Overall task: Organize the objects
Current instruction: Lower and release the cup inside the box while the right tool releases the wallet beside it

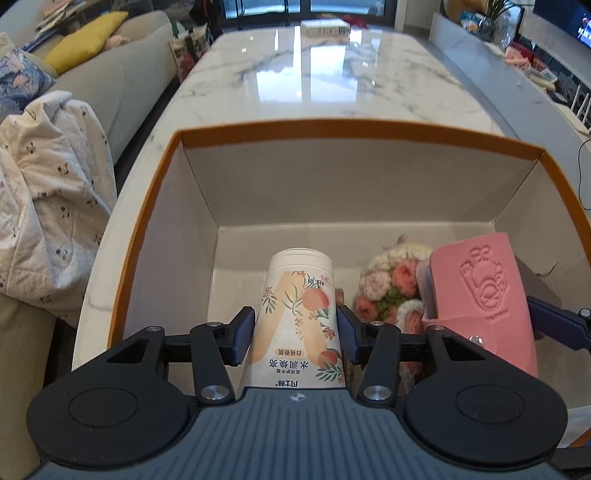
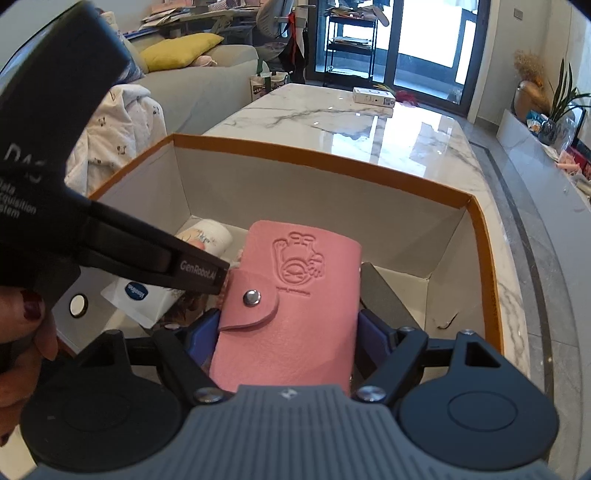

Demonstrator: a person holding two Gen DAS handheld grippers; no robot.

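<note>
An open box with an orange rim (image 1: 332,129) (image 2: 314,153) and white inside stands on the marble table. My left gripper (image 1: 295,332) is shut on a white tube printed with peaches (image 1: 295,314), cap pointing into the box; the tube's cap (image 2: 207,234) shows in the right wrist view. My right gripper (image 2: 288,343) is shut on a pink snap-button card wallet (image 2: 295,295) (image 1: 484,295), held over the box's right side. A crocheted flower bunch (image 1: 388,288) lies in the box between tube and wallet. The left gripper's black body (image 2: 110,251) crosses the right wrist view.
A white packet with a blue oval logo (image 2: 140,295) lies in the box. A small white carton (image 2: 373,96) (image 1: 325,27) sits at the table's far end. A sofa (image 1: 122,74) with a yellow cushion and a patterned blanket (image 1: 48,184) lies left. A hand (image 2: 22,332) holds the left gripper.
</note>
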